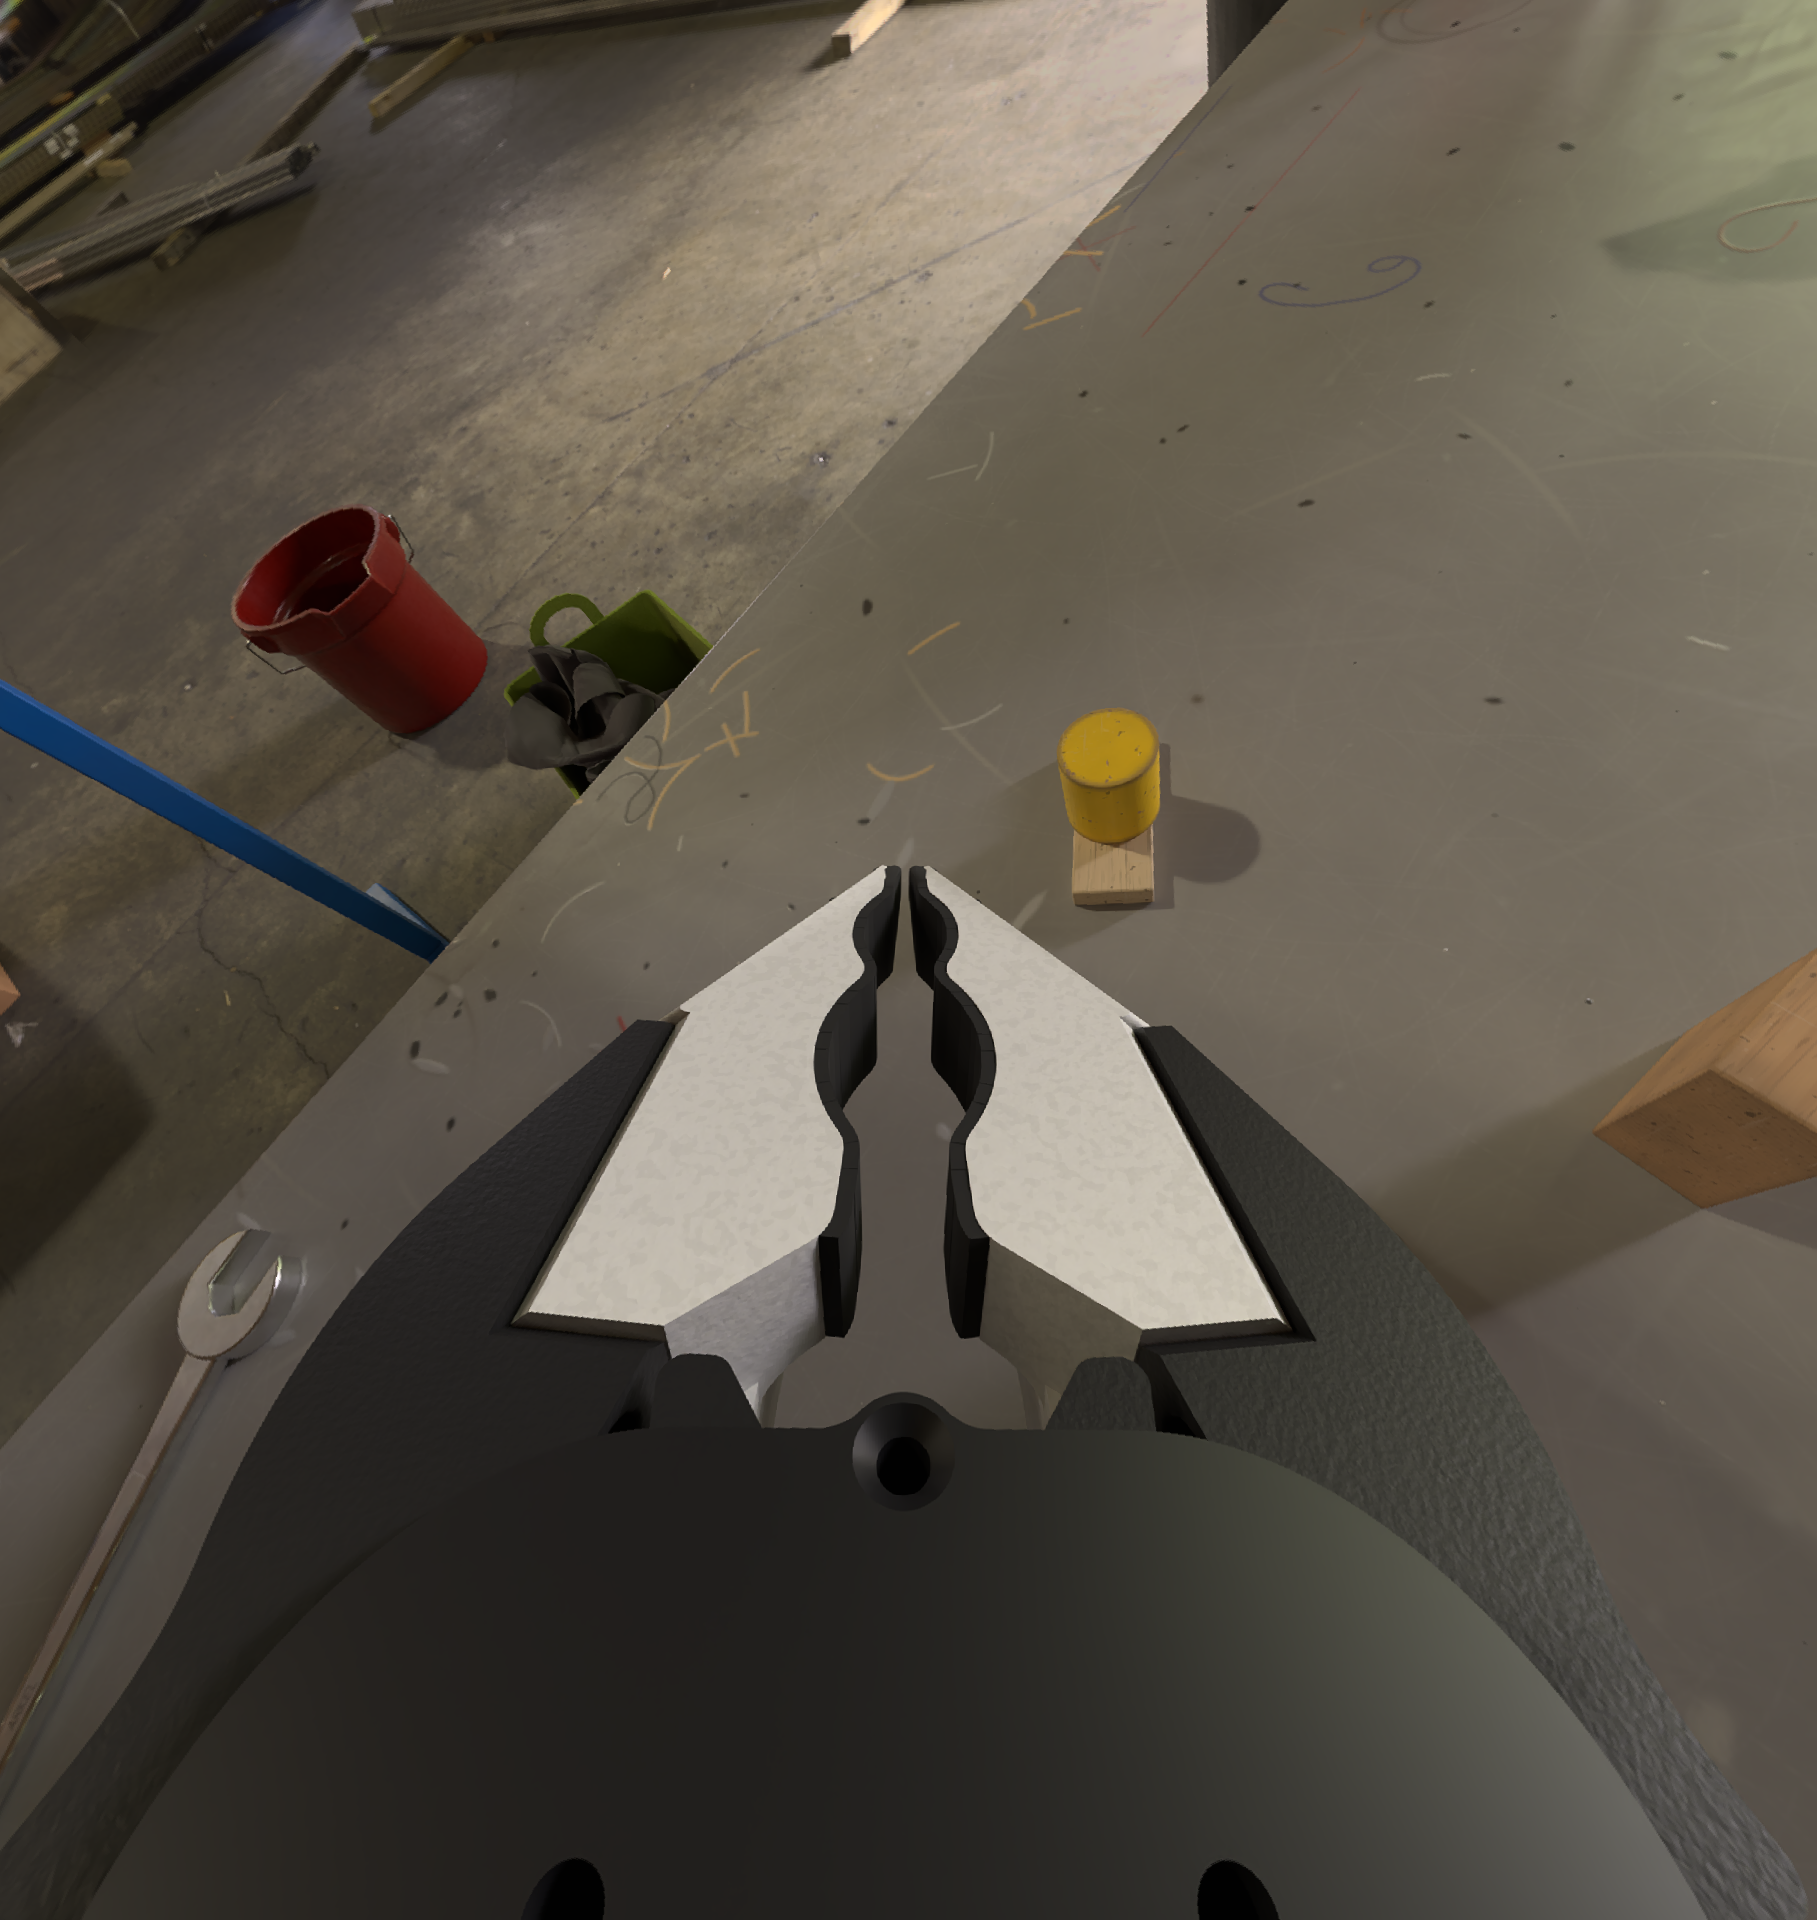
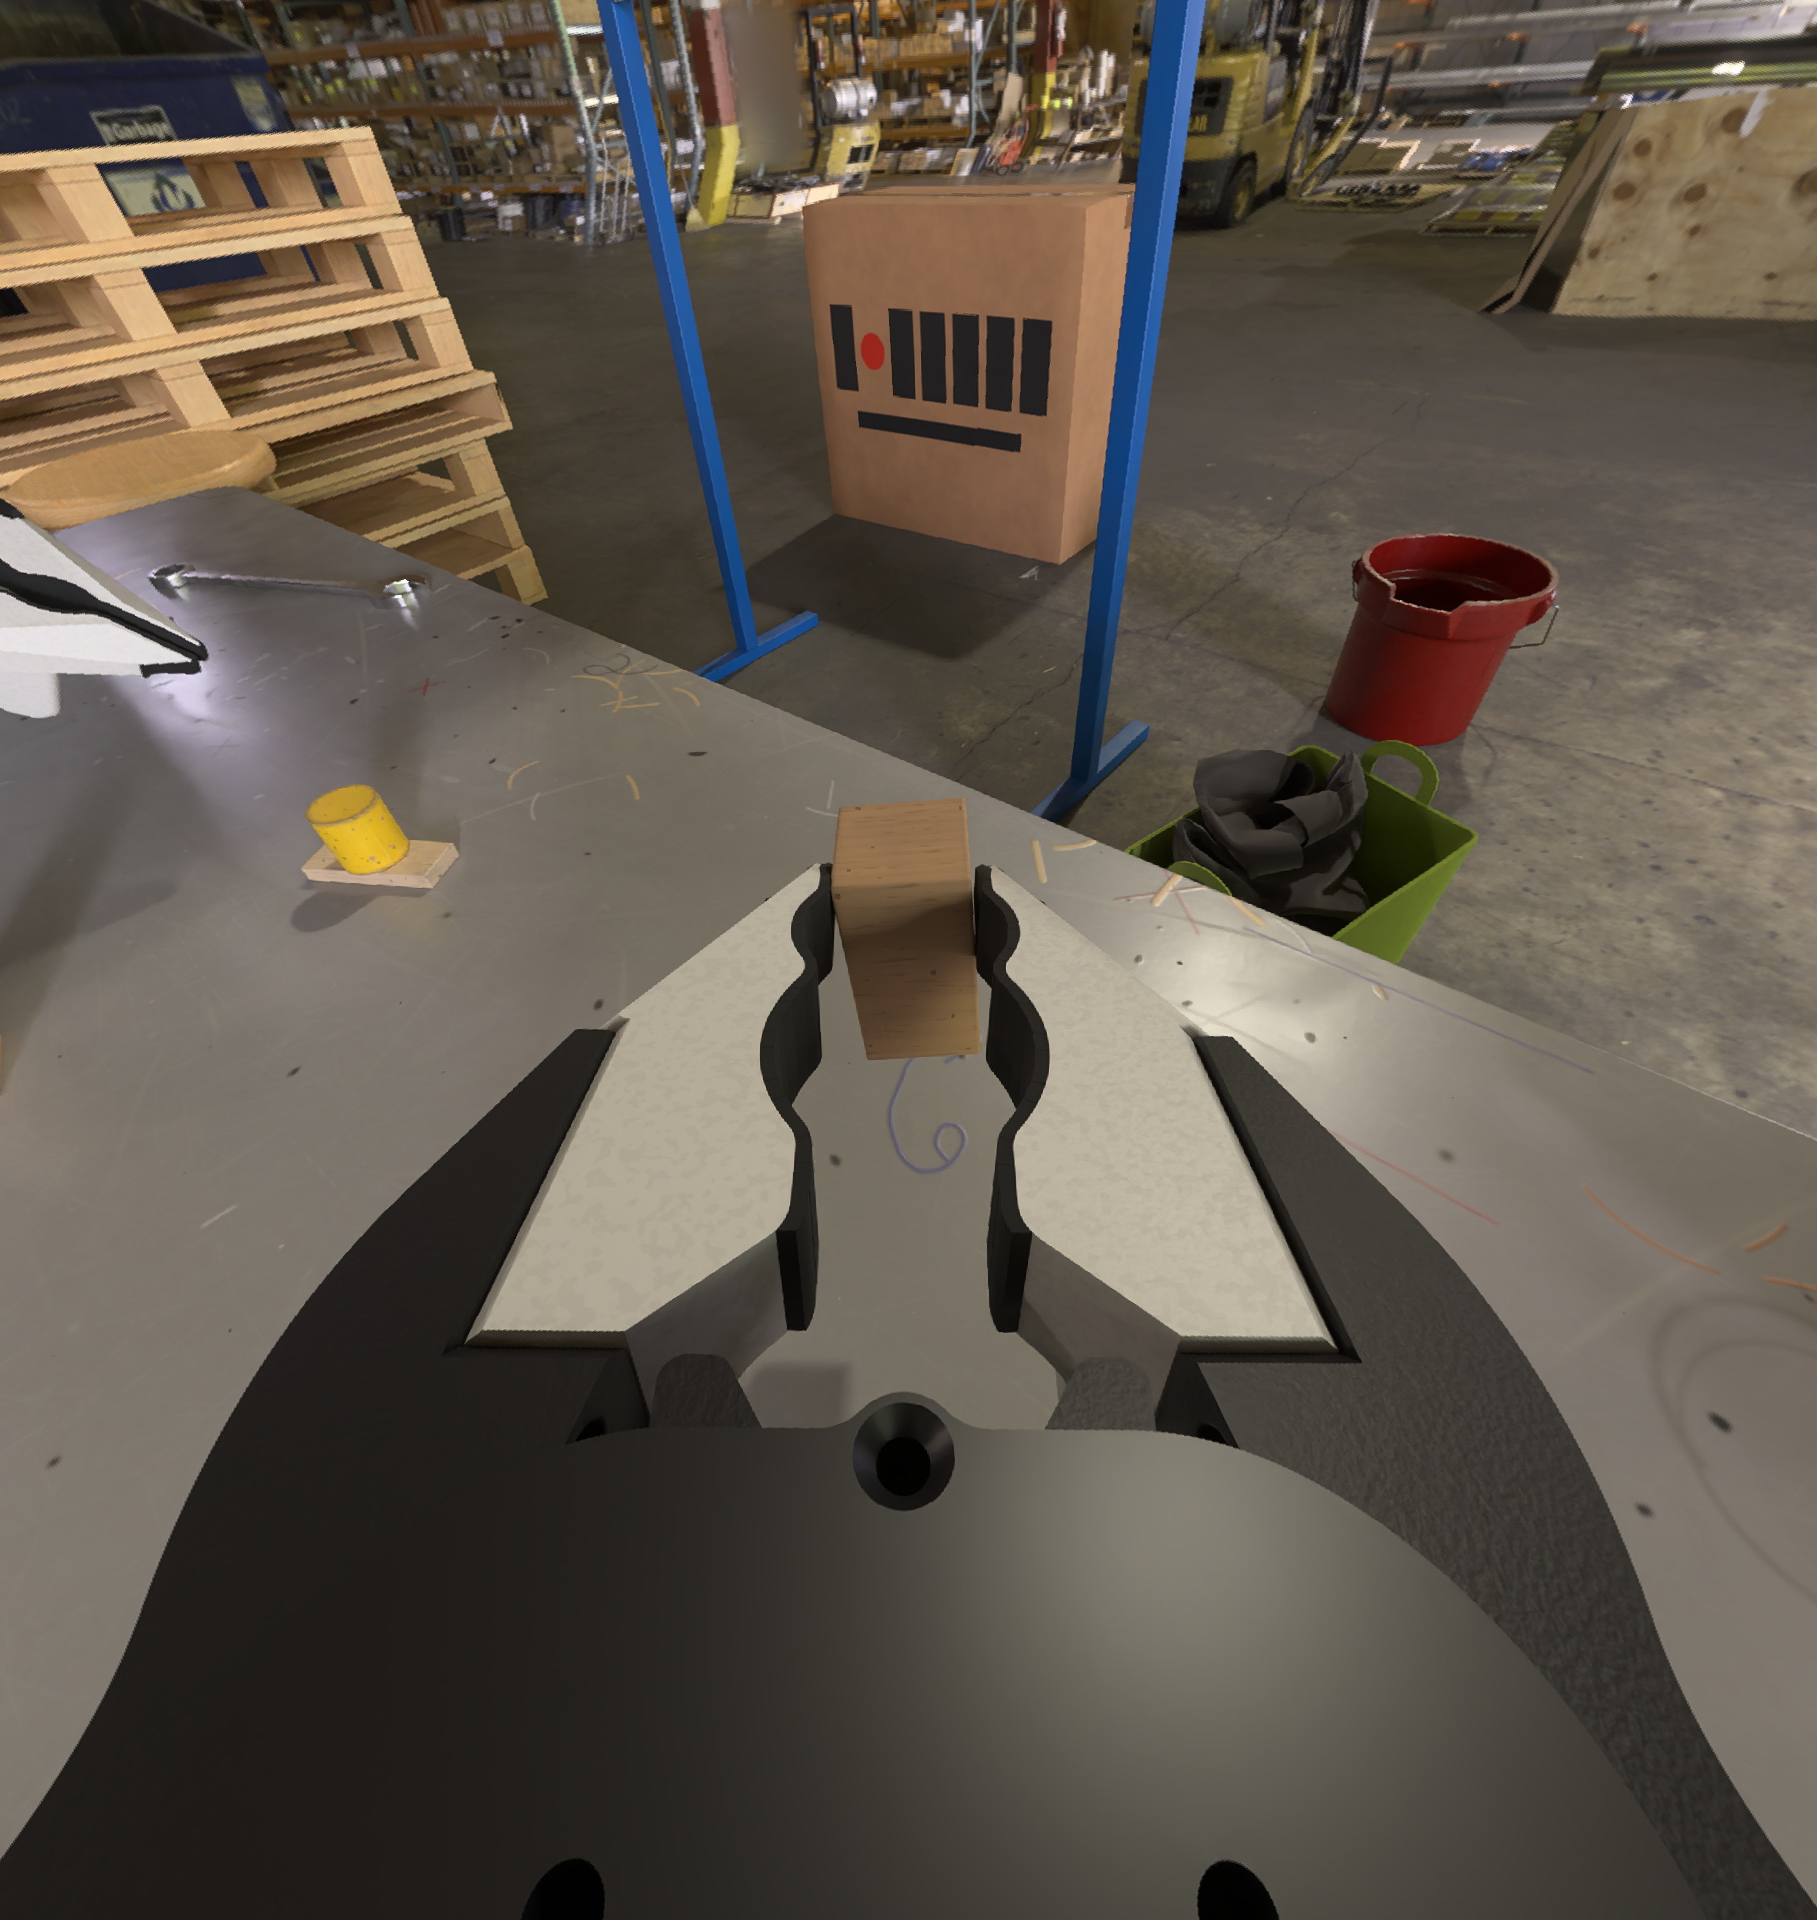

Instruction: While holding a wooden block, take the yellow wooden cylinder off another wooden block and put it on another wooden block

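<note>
The yellow wooden cylinder (image 1: 1110, 775) stands upright on a thin wooden block (image 1: 1113, 875) just beyond the left tool (image 1: 904, 875), whose fingers are pressed together, while the right tool (image 2: 904, 883) pinches a wooden block (image 2: 909, 925); it looks light, stiff and smooth, best gripped across its curved sides.

Bright yellow wooden cylinder (image 1: 1109, 774), pale thin wooden block (image 1: 1113, 875) under it, scuffed grey metal tabletop (image 1: 1403, 623), red plastic bucket (image 2: 1439, 634).
</note>
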